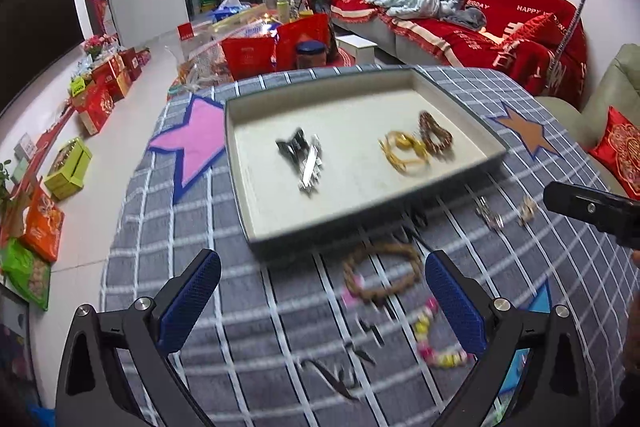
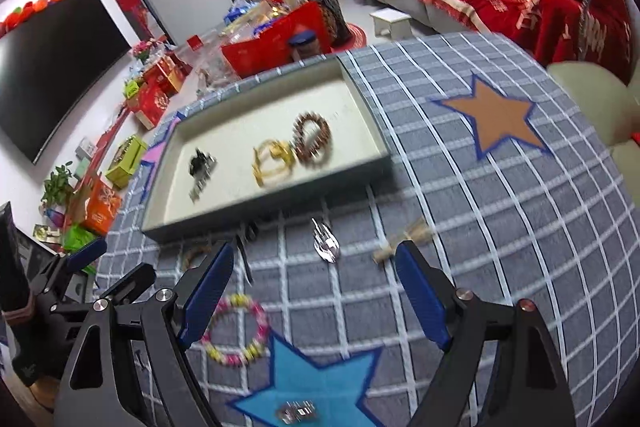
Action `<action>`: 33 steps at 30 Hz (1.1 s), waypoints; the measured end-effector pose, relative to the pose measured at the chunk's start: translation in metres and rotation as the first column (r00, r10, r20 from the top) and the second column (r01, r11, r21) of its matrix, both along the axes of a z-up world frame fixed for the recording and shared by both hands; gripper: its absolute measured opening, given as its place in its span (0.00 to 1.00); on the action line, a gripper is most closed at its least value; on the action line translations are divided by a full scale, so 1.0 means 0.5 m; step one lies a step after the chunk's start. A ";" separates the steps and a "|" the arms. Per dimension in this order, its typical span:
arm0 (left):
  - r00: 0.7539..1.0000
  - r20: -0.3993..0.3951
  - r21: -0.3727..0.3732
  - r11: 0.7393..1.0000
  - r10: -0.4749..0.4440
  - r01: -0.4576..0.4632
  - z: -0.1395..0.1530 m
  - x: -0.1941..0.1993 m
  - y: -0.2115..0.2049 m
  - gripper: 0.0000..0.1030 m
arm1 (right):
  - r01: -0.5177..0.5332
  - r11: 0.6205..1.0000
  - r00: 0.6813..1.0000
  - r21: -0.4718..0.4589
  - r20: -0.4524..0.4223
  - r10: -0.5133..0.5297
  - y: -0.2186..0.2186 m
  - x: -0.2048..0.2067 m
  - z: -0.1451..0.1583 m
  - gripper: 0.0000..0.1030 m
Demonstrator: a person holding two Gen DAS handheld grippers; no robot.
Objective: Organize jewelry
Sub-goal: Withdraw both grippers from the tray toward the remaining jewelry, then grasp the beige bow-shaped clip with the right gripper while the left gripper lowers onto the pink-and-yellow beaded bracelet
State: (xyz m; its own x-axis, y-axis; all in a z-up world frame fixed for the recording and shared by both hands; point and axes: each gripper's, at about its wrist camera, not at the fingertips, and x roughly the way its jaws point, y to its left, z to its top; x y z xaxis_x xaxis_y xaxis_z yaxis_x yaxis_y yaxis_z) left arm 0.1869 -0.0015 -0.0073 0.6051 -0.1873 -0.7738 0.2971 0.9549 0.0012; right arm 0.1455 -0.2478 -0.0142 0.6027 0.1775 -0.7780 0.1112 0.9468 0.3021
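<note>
Only the right wrist view catches a small silver piece [image 2: 298,411] on the blue star [image 2: 320,379], nearest of all and too blurred to name. Both tongs gape wide and empty: the left gripper [image 1: 322,301] above a brown bead bracelet [image 1: 382,273], the right gripper [image 2: 314,285] above the checked cloth [image 2: 500,227]. A pink-and-yellow bracelet [image 2: 236,331] lies on the near side of the tray [image 2: 272,205]. Inside the tray sit dark hair clips [image 1: 302,157], gold bangles [image 1: 404,151] and a reddish bead bracelet [image 1: 435,134], smeared by motion.
</note>
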 end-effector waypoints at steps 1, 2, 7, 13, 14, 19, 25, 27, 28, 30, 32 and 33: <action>1.000 -0.006 0.000 1.000 -0.005 0.005 -0.004 -0.008 -0.002 1.00 | 0.005 1.000 1.000 -0.005 -0.012 -0.005 -0.005 -0.009 -0.006 0.83; 1.000 -0.012 0.002 1.000 -0.008 0.008 -0.009 -0.017 -0.005 1.00 | 0.008 1.000 1.000 -0.010 -0.022 -0.009 -0.008 -0.016 -0.012 0.83; 0.998 -0.062 0.014 1.000 -0.010 0.011 -0.042 -0.044 -0.022 1.00 | 0.028 0.999 0.998 -0.041 -0.063 -0.030 -0.025 -0.049 -0.039 0.83; 0.995 -0.096 0.027 1.000 0.015 -0.013 -0.069 -0.060 -0.045 1.00 | 0.086 0.995 0.992 -0.050 -0.090 -0.090 -0.050 -0.058 -0.056 0.83; 0.994 -0.104 0.026 0.999 0.025 -0.022 -0.073 -0.061 -0.048 1.00 | 0.098 0.994 0.990 -0.046 -0.096 -0.102 -0.053 -0.055 -0.058 0.83; 0.988 -0.137 0.029 0.997 0.075 -0.071 -0.095 -0.057 -0.058 1.00 | 0.151 0.988 0.983 -0.017 -0.107 -0.151 -0.056 -0.032 -0.067 0.83; 0.987 -0.138 0.036 0.996 0.082 -0.078 -0.106 -0.053 -0.073 1.00 | 0.230 0.973 0.965 0.010 -0.135 -0.226 -0.063 0.016 -0.085 0.72; 0.987 -0.140 0.038 0.996 0.082 -0.078 -0.110 -0.051 -0.077 1.00 | 0.248 0.969 0.958 0.007 -0.150 -0.244 -0.064 0.032 -0.095 0.66; 0.986 -0.142 0.037 0.996 0.084 -0.079 -0.111 -0.050 -0.078 1.00 | 0.258 0.966 0.954 0.007 -0.157 -0.254 -0.064 0.040 -0.100 0.62; 0.986 -0.146 0.035 0.996 0.084 -0.080 -0.115 -0.048 -0.080 1.00 | 0.278 0.960 0.947 -0.002 -0.166 -0.275 -0.066 0.051 -0.108 0.58; 0.985 -0.151 0.040 0.996 0.085 -0.080 -0.119 -0.045 -0.081 1.00 | 0.289 0.957 0.944 -0.030 -0.158 -0.290 -0.064 0.061 -0.109 0.57; 0.986 -0.143 0.039 0.996 0.085 -0.080 -0.120 -0.045 -0.083 1.00 | 0.289 0.957 0.944 -0.038 -0.157 -0.291 -0.063 0.064 -0.108 0.57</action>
